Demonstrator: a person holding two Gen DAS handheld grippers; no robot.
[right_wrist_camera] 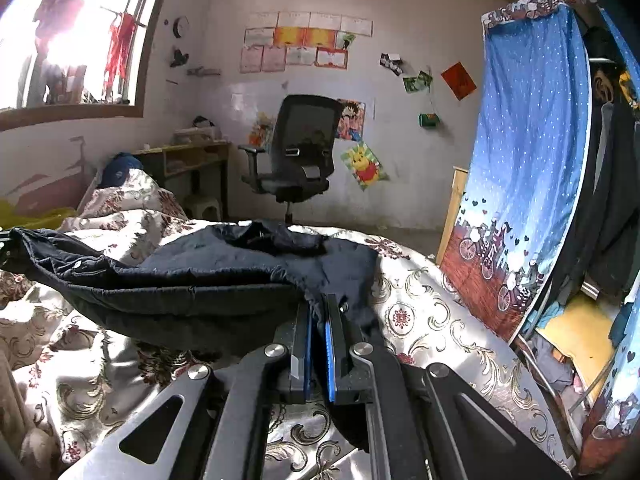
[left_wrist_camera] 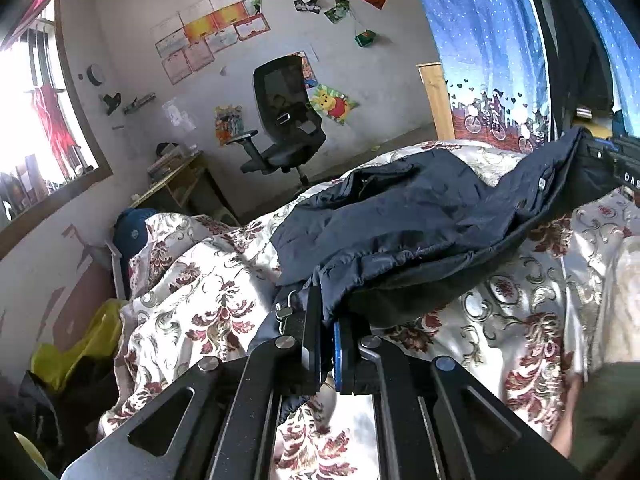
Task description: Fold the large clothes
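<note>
Both the left gripper [left_wrist_camera: 328,320] and right gripper [right_wrist_camera: 318,320] clamp the dark jacket's [left_wrist_camera: 420,216] near edge, lifted above the floral bedspread [left_wrist_camera: 192,300]. No fold appears completed; folding remains.

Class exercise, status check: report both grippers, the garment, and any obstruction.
Left gripper and right gripper both shut on dark jacket. Near edge lifted, rest lying on floral bedspread. Nothing in the way.

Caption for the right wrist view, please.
Right tongs pinch the dark jacket's edge, lifting it off the floral bedspread.
</note>
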